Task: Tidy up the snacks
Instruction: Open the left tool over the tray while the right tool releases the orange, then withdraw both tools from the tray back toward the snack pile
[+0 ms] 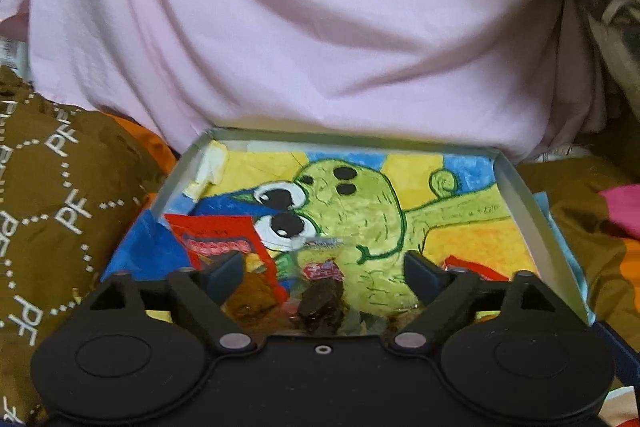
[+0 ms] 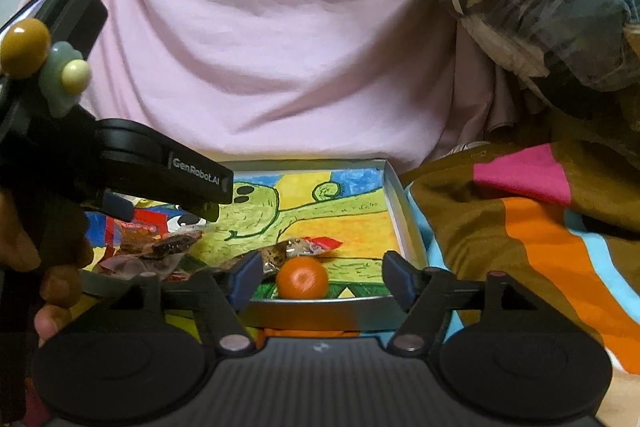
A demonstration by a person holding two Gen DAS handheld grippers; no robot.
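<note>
Already the snacks sit in the shallow painted tray (image 2: pixel 404 223): an orange ball (image 2: pixel 302 278), a dark wrapped snack (image 1: pixel 322 301), a red packet (image 1: pixel 224 239). Left gripper (image 1: pixel 324 271) and right gripper (image 2: pixel 316 277) both gape, released, gripping nothing. Probably little remains.

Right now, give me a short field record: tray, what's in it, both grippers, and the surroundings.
tray: shallow box lined with a cartoon drawing, resting on a patterned blanket
snacks in tray: orange ball, red packet, dark wrapped snack, clear wrapped snack
left gripper: open, above the dark wrapped snack, holding nothing
right gripper: open, orange ball lies between its fingers, not gripped
behind tray: pink cloth
</note>
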